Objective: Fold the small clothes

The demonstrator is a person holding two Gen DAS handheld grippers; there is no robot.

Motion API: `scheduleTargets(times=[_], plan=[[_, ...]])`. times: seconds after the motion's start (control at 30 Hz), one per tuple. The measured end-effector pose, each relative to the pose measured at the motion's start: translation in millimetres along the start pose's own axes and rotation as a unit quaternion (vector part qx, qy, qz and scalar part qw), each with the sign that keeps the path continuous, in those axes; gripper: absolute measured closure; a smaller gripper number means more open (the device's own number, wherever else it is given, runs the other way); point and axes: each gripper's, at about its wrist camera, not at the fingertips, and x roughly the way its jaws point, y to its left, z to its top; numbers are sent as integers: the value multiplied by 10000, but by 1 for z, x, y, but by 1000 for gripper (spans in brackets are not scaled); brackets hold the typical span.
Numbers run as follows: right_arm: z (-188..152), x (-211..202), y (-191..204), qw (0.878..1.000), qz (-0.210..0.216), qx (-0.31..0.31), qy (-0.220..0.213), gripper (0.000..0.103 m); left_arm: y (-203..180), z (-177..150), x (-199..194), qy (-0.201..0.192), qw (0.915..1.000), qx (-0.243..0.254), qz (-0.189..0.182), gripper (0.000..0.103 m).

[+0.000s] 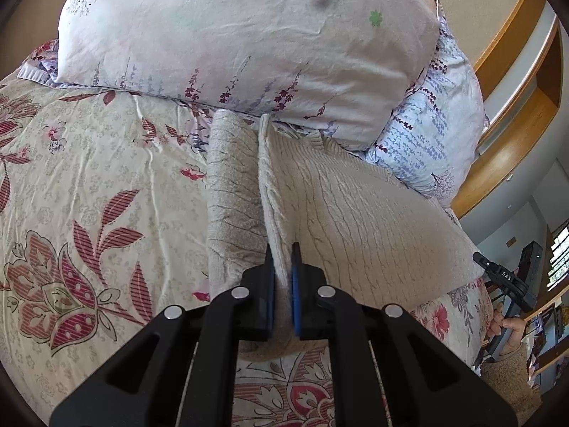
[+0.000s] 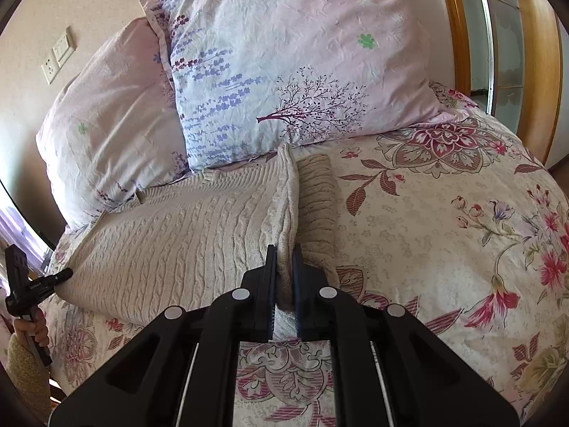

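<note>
A cream cable-knit sweater lies spread on the floral bedspread, its far end under the pillows. My left gripper is shut on the sweater's left bottom corner, pinching a raised fold. A sleeve lies to its left. In the right wrist view the sweater stretches to the left. My right gripper is shut on its right bottom corner, with a sleeve lying to the right. Each gripper shows at the edge of the other's view, the right one and the left one.
Two lavender floral pillows lean at the head of the bed. The floral bedspread covers the bed around the sweater. A wooden frame stands to the right, wall sockets at the left.
</note>
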Motion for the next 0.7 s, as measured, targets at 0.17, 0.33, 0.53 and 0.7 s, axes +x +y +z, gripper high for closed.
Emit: scheduleTargets(times=[0.17,0.33,0.53,0.7], plan=[[-13,0,-2,9994,-290,4,208,95,3,-5,-3,87,9999,84,-20,96],[-22,22,-8,9966,-634,7,521,95,16,-12,7,211,9997,-135,-25,96],[-20,28,-3,9950,-791,-192,582,94,10,-17,5,110,9999,54,117,91],[-14,10,-1,9973,-706,-67,214,62,8,-8,-15,-319,9993,-24,174,42]])
